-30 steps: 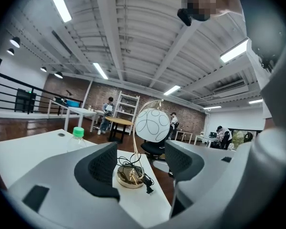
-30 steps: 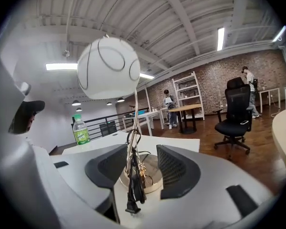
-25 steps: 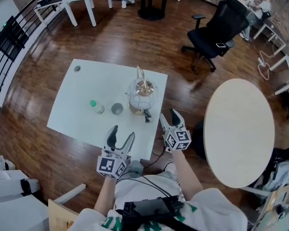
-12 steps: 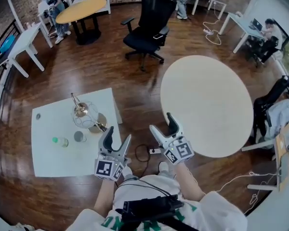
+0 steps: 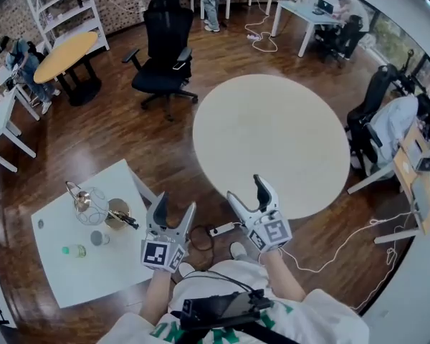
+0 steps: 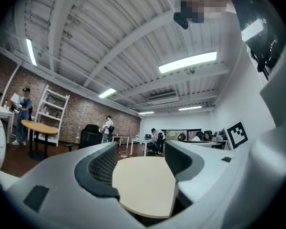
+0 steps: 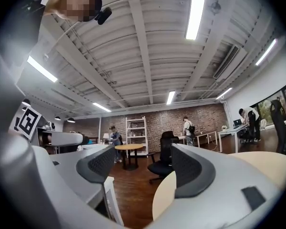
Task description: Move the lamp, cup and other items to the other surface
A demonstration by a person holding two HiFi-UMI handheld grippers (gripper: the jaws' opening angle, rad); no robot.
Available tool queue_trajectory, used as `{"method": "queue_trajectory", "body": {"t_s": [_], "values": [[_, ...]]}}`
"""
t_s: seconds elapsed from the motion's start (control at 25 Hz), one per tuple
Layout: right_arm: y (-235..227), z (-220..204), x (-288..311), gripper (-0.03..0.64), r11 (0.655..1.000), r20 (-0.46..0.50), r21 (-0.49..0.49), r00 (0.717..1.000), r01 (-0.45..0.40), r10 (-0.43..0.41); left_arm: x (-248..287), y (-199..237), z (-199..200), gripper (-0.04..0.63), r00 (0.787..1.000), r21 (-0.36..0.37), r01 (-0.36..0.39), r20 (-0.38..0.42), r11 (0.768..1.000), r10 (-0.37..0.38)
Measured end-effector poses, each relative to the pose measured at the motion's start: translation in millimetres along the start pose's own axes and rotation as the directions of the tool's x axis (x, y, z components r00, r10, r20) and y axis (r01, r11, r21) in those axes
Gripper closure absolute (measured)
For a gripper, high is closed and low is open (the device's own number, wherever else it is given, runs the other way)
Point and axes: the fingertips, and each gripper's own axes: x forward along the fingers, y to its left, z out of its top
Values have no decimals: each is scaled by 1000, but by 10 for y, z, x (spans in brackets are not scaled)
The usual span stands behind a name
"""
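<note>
- Your left gripper (image 5: 175,208) is held just ahead of your body. Its jaws are apart with nothing between them, and they face the round worktop (image 5: 272,142).
- Your right gripper (image 5: 248,192) is beside it, near the round worktop's closest edge. Its jaws stand wide apart, having just been opening, and nothing is between them.
- On your left, the white square worktop (image 5: 93,282) carries the lamp (image 5: 93,205). The grey cup (image 5: 99,238) and a small bottle (image 5: 74,250) stand near its base, apart from both grippers.
- Beyond the round worktop, a black office chair (image 5: 165,45) stands on the wooden floor (image 5: 129,131).
</note>
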Motion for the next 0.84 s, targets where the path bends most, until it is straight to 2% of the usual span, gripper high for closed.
{"method": "queue_trajectory", "body": {"t_s": [0.16,0.36,0.84], "values": [[-174,61,-167,216,999,20,-19,999,49,-49,205,-159,31,295,999,13,49,5,999,-49],[-266,95,-229,216,997,32,-23,997,74,-73,317,-233,65,295,998,28,66,6,997,-66],[-227,23,-203,216,998,29,-11,998,62,-61,312,-214,-20,295,998,23,62,-15,998,-62]]}}
